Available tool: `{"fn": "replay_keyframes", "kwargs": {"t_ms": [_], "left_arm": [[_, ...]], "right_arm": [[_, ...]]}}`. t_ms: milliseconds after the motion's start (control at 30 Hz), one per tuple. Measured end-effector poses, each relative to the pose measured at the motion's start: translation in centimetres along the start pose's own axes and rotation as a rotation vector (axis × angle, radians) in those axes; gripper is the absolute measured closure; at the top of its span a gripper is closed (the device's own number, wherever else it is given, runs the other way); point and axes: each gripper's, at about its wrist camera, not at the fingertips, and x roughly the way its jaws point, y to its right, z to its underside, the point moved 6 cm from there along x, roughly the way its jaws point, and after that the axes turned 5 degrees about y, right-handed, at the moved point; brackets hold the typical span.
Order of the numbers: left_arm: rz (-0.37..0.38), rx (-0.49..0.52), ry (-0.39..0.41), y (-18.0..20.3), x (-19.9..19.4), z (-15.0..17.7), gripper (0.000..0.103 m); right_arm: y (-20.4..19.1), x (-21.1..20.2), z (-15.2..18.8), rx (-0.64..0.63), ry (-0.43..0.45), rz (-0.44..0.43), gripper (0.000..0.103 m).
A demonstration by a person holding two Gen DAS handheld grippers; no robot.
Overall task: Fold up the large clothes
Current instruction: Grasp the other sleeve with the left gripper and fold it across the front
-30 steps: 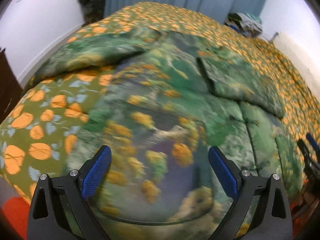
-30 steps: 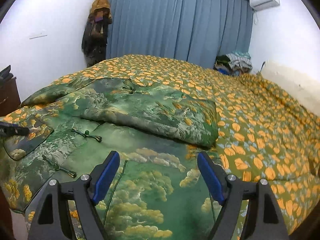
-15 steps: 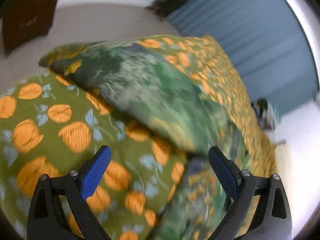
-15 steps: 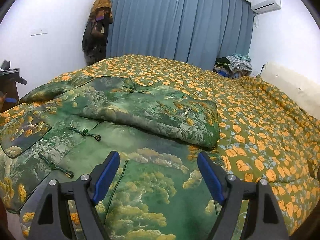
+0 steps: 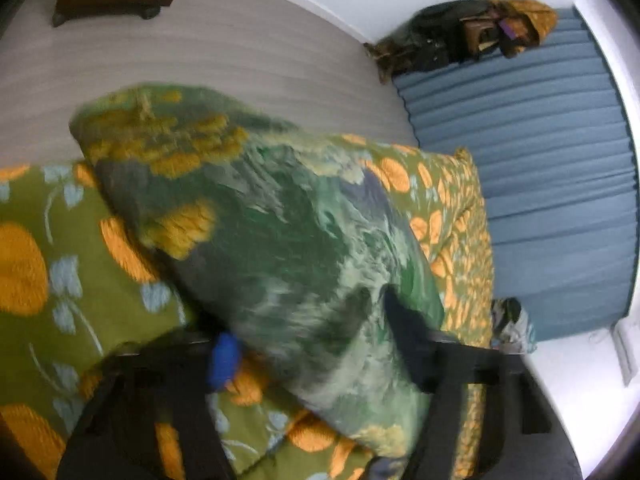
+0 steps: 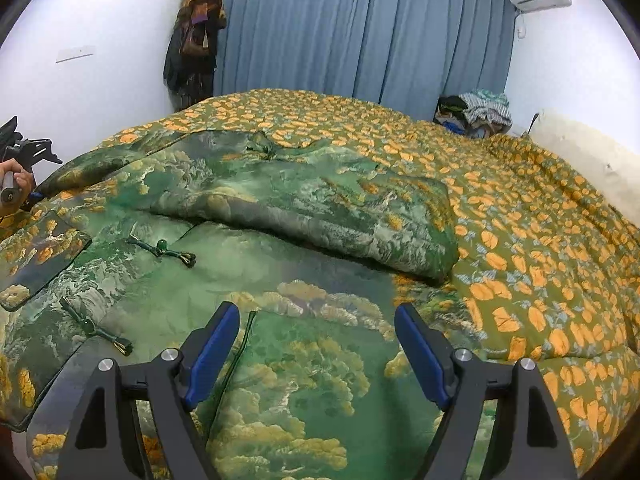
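My left gripper (image 5: 308, 344) just closing, pinching the padded green landscape-print jacket (image 6: 240, 216) sleeve at lower centre, my right gripper (image 6: 316, 344) hanging spread over its hem, jacket lying across the orange-flowered green bedspread (image 6: 520, 216).

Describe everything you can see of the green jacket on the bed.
The jacket is padded, glossy green brocade with yellow trees and pale clouds, fastened by knotted cord toggles. It lies spread on the bedspread, one sleeve folded across it. The left gripper has just been closing on the other sleeve; the right gripper hovers open.
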Motion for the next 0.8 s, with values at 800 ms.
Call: {"fn": "replay_keyframes", "kwargs": {"t_ms": [800], "left_arm": [[-0.002,1.815,0.042,25.2,-3.5,36.6,0.080]], "right_arm": [[2.4,-1.2,-1.1,0.117,0.046,-0.029,0.021]]}}
